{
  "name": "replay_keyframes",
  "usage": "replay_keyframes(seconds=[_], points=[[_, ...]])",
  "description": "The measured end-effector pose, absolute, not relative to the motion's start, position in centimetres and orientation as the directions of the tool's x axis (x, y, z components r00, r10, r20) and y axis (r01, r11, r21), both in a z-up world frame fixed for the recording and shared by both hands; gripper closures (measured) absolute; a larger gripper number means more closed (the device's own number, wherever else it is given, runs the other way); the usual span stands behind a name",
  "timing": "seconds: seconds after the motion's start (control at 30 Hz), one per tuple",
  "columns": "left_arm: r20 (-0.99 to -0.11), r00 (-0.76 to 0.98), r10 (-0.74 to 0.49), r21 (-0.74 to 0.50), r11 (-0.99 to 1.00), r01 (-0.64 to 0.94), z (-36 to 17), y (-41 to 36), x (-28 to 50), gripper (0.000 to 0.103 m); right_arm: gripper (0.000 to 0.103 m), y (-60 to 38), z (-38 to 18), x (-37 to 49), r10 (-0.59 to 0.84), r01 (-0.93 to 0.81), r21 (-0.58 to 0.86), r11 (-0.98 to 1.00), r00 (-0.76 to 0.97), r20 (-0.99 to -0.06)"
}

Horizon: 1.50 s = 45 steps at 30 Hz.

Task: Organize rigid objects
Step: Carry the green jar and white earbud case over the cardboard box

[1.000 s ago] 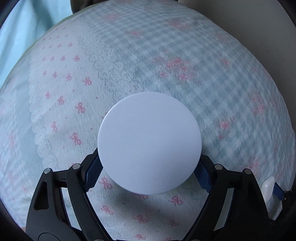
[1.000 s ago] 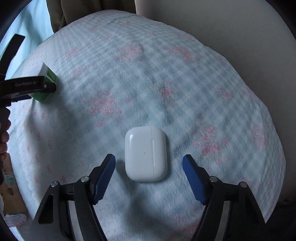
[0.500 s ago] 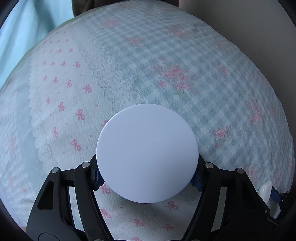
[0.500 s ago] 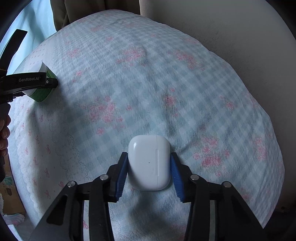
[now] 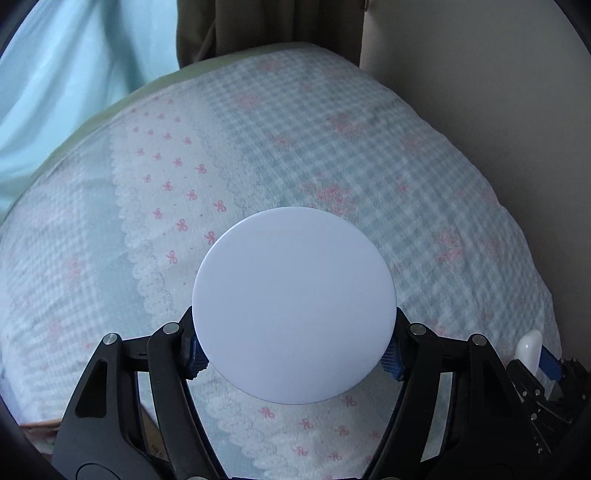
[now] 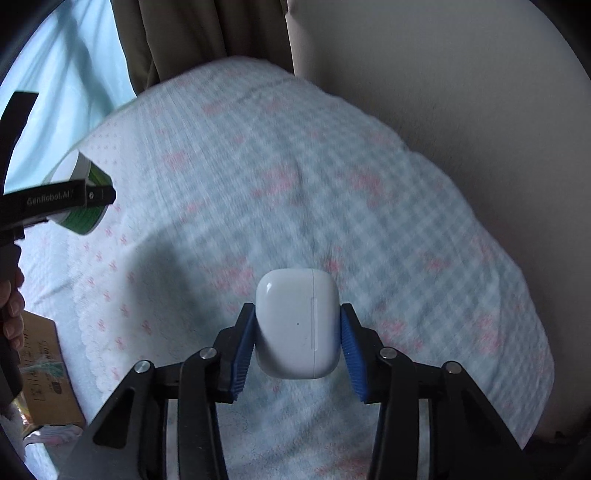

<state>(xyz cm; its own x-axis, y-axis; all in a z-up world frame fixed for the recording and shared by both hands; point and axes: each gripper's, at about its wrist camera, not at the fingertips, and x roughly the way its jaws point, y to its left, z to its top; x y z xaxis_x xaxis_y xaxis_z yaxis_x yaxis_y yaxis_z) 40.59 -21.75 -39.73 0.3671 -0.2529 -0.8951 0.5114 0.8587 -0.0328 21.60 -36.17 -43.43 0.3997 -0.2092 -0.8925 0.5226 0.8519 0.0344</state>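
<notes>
Round lid [image 5: 293,304]: smooth white plastic, soft sheen; earbud case [image 6: 297,326]: glossy white plastic, highlight on upper corner; left gripper [image 5: 293,354] and right gripper [image 6: 297,349]: matt black plastic arms, bright metal pivot screws, ribbed blue rubbery pads [image 6: 243,350]; bedcover [image 5: 369,173]: puckered woven cloth, gingham check, lace-look scalloped band, matt; curtain [image 6: 207,33]: matt drab fabric; wall [image 6: 461,92]: matt, plain; cardboard box [image 6: 44,373]: brown paperboard, printed.
</notes>
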Motion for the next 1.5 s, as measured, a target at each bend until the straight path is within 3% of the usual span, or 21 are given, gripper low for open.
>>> replay_keyframes(seconds=[0.37,0.63,1.03,1.5], points=[[-0.833,0.486,-0.265,-0.082,0.927,0.366,-26.6,-14.3,33.0,0.035,0.062,-33.2,-29.5,18.7,-0.202,0.397,0.059,0.916,0.581,-0.788],[-0.789,0.573,-0.222,-0.103,0.967,0.233,-20.0,-5.8,26.9,0.035,0.062,-27.9,-20.9,19.2,-0.069,0.172,0.069,0.983,0.688,-0.722],[-0.816,0.572,-0.08,-0.058,0.997,0.057,-20.5,9.6,20.6,0.035,0.062,-13.2,-19.5,20.9,0.221,-0.141,0.17,0.975,0.625,-0.748],[-0.903,0.417,-0.101,-0.068,0.993,0.094,-28.4,24.2,21.3,0.035,0.062,3.0,-26.0,24.3,0.279,-0.175,0.222,0.959,0.455,-0.846]])
